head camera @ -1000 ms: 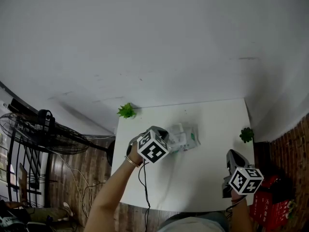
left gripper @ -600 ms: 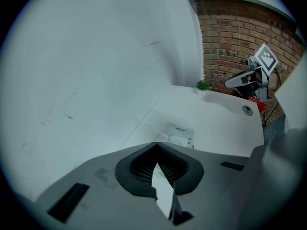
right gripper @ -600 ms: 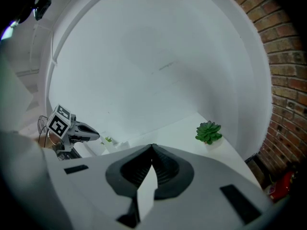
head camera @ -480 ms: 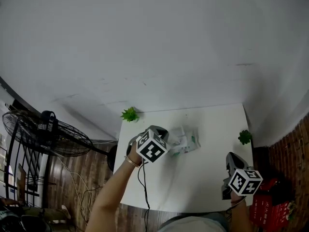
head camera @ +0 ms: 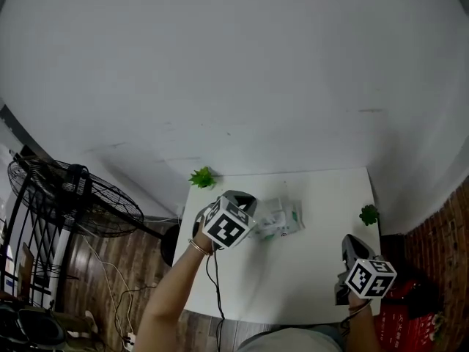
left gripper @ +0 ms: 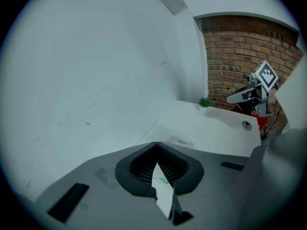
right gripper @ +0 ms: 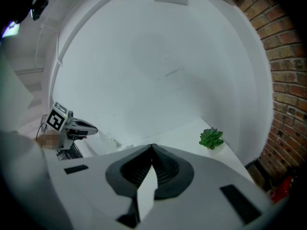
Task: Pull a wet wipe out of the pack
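The wet wipe pack (head camera: 286,218), white with green print, lies in the middle of the white table (head camera: 293,284). My left gripper (head camera: 255,215) hangs just above the pack's left end, jaws shut. In the right gripper view a white wipe (right gripper: 106,139) runs from the left gripper (right gripper: 95,128) down toward the pack. In the left gripper view the tips (left gripper: 156,143) meet, with white, green-printed material showing below them. My right gripper (head camera: 350,239) floats over the table's front right corner, its jaws (right gripper: 152,146) shut and nothing between them.
One small green plant (head camera: 203,177) stands at the table's back left corner, another (head camera: 368,214) at its right edge. A floor fan (head camera: 66,204) is left of the table. A red object (head camera: 399,306) and a brick wall lie to the right.
My left gripper has risen a little above the pack with the wipe in its jaws. The right gripper has hardly moved.
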The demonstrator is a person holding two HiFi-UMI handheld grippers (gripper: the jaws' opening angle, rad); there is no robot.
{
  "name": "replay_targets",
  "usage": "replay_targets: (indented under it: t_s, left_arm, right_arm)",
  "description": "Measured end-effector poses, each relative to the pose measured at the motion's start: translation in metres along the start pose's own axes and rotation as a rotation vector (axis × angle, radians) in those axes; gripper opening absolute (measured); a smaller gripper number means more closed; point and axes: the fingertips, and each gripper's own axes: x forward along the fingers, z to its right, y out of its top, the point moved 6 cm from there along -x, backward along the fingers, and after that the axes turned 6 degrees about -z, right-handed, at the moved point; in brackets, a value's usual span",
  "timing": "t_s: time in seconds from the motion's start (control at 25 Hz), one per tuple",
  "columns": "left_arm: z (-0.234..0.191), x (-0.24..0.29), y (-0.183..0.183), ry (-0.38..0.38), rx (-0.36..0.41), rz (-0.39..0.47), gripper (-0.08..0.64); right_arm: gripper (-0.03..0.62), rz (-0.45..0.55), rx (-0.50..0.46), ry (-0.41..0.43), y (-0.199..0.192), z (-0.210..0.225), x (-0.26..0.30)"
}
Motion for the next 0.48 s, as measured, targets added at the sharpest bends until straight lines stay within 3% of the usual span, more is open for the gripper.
replay_targets:
  t_s: [0.28,0.48]
  left_arm:
    - [-0.008,-0.039,0.011,0.035,-0.051,0.120,0.011]
    - [-0.014,-0.074,0.012,0.088,-0.155,0.243,0.011]
  right_arm:
    - [0.002,0.025,-0.040,0.001,0.014,-0.007,-0.008]
    - [0.002,0.040,-0.092,0.013,0.031,-0.016,-0.009]
